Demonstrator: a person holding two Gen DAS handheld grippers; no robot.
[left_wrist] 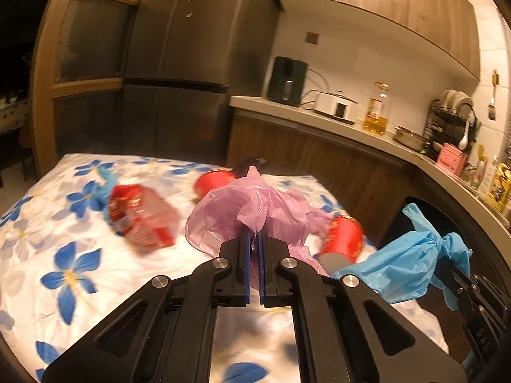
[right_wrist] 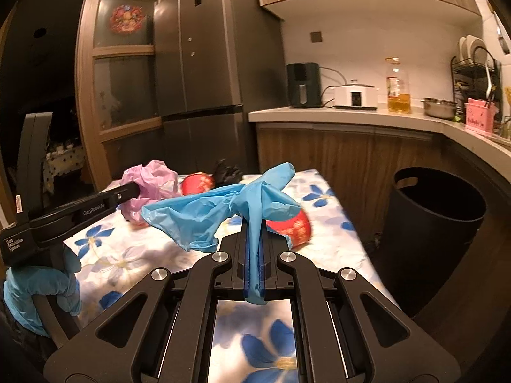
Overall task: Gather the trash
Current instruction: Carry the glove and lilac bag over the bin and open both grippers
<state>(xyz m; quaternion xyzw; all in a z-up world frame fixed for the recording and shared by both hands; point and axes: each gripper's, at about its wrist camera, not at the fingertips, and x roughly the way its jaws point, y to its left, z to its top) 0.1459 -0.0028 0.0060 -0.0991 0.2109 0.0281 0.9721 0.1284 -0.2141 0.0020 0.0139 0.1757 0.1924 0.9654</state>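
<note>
My left gripper (left_wrist: pixel 254 234) is shut on a crumpled pink plastic bag (left_wrist: pixel 242 214), lifted above the flowered tablecloth (left_wrist: pixel 64 255). My right gripper (right_wrist: pixel 254 223) is shut on a blue plastic bag (right_wrist: pixel 223 210) that hangs over the table; in the left wrist view this blue bag (left_wrist: pixel 405 255) shows at the right. On the cloth lie a red snack packet (left_wrist: pixel 140 220) and two red cans (left_wrist: pixel 343 239) (left_wrist: pixel 214 182). A black bin (right_wrist: pixel 431 223) stands open on the floor right of the table. From the right wrist view, the pink bag (right_wrist: pixel 153 182) sits at the left gripper's tip.
A dark crumpled item (right_wrist: pixel 226 172) lies at the table's far edge. Behind stand a grey fridge (right_wrist: pixel 204 63) and a counter (right_wrist: pixel 351 113) with an air fryer, cooker, oil bottle and pot. A blue-gloved hand (right_wrist: pixel 38 290) holds the left gripper's handle.
</note>
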